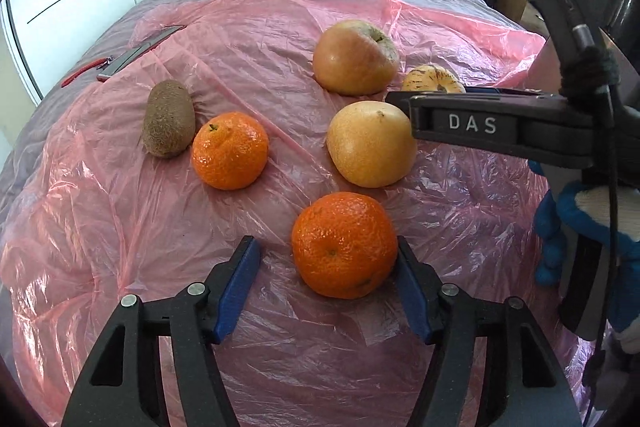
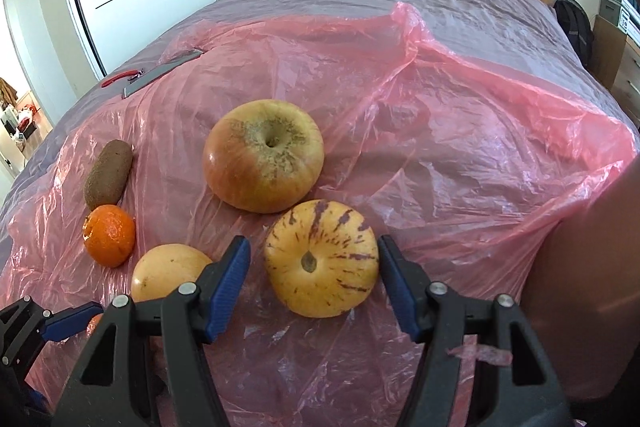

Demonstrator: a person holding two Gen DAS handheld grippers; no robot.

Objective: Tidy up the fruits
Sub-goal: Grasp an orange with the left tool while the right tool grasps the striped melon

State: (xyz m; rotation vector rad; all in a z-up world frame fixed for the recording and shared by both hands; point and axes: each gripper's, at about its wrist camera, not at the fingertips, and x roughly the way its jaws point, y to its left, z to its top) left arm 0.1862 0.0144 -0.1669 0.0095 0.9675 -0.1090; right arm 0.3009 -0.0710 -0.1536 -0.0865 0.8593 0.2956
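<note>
On the thin pink plastic sheet [image 1: 160,227] over the bed, the left gripper [image 1: 326,269] has its jaws apart around the near round orange mandarin [image 1: 344,245], touching only at 3 o'clock, while the right gripper [image 2: 314,275] brackets, ungripped, the yellow purple-streaked melon [image 2: 322,263].

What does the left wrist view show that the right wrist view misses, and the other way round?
Only the left wrist view: the near mandarin between the open left tongs, and a blue-gloved hand.

Only the right wrist view: the whole striped melon between the open right tongs.

Both: apple, kiwi, far mandarin, yellow pear, pink plastic sheet.
</note>
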